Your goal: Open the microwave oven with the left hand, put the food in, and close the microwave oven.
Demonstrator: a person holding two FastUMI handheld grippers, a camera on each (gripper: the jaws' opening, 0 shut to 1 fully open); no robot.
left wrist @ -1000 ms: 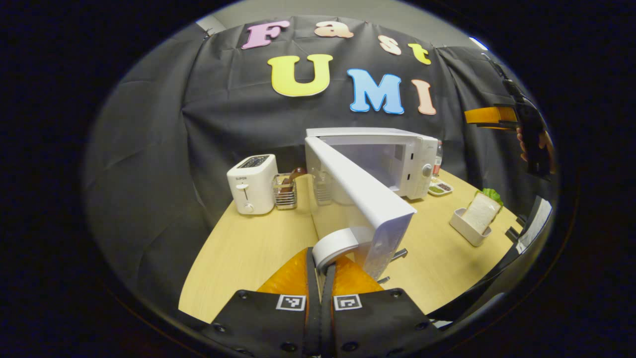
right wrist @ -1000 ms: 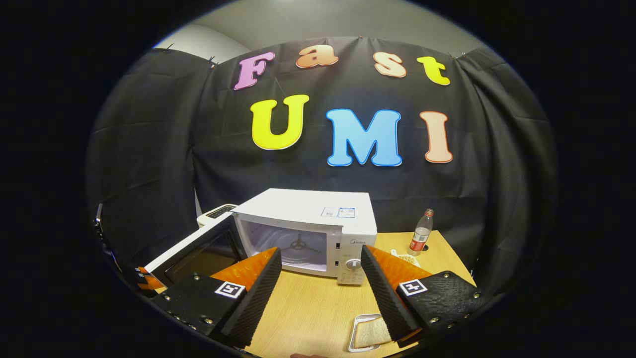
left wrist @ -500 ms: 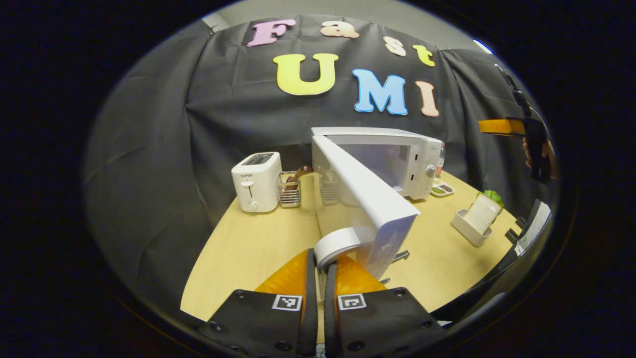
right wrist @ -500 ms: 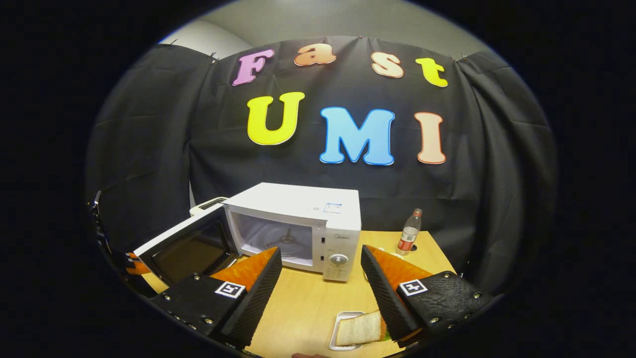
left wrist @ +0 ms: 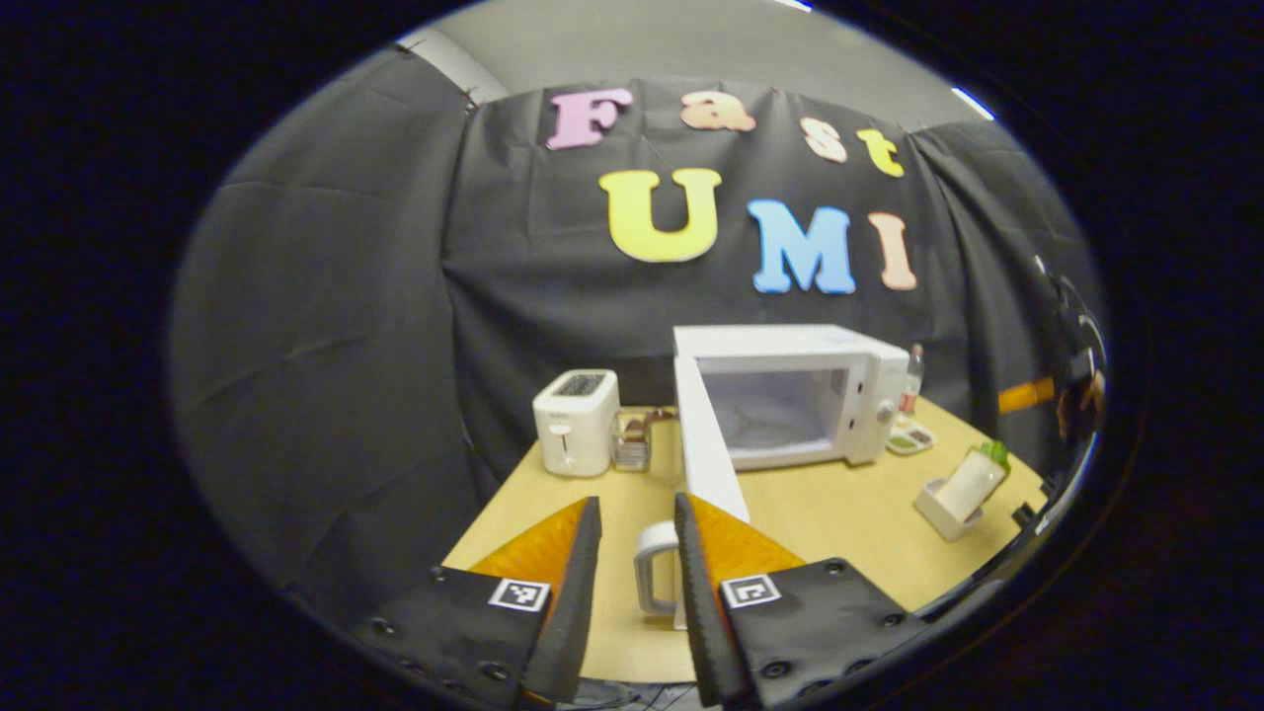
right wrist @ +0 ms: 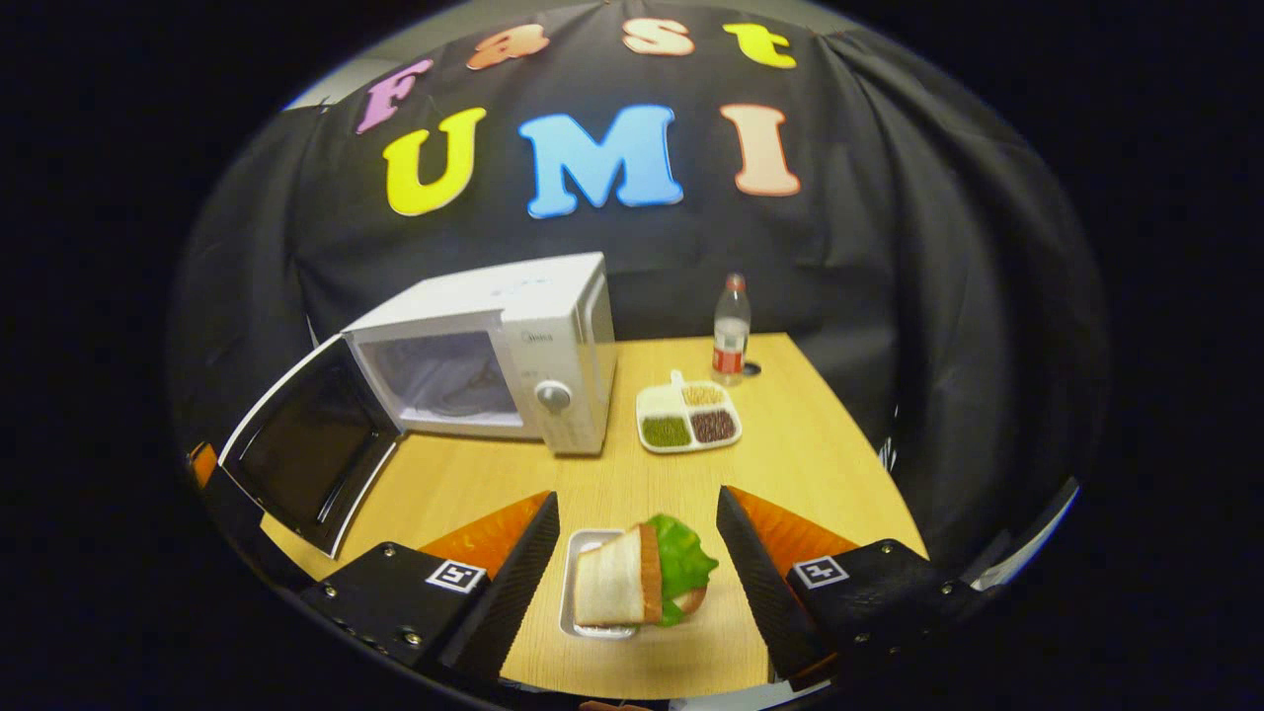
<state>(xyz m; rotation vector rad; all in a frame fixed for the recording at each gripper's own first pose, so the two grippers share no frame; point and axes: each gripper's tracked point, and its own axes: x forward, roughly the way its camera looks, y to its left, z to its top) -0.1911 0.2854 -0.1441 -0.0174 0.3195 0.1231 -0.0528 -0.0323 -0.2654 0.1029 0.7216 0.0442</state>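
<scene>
Hovering with fingers spread wide and empty, the right gripper (right wrist: 637, 553) brackets the sandwich (right wrist: 640, 583) in its tray, while the open microwave (right wrist: 494, 346) lies at eleven o'clock.

Ahead of each gripper, a pale wooden bench (right wrist: 790, 444) stands against the black cloth wall (right wrist: 889, 257). Above the cloth runs a plain grey wall (left wrist: 691, 49).

A staged recording booth dressed as a kitchen; black cloth (right wrist: 889, 247) hangs as its wall behind a wooden counter (right wrist: 790, 444); on it stand a microwave oven (right wrist: 553, 326), a toaster (left wrist: 576, 423), a water bottle (right wrist: 731, 336) and a sectioned dish (right wrist: 688, 418).
</scene>
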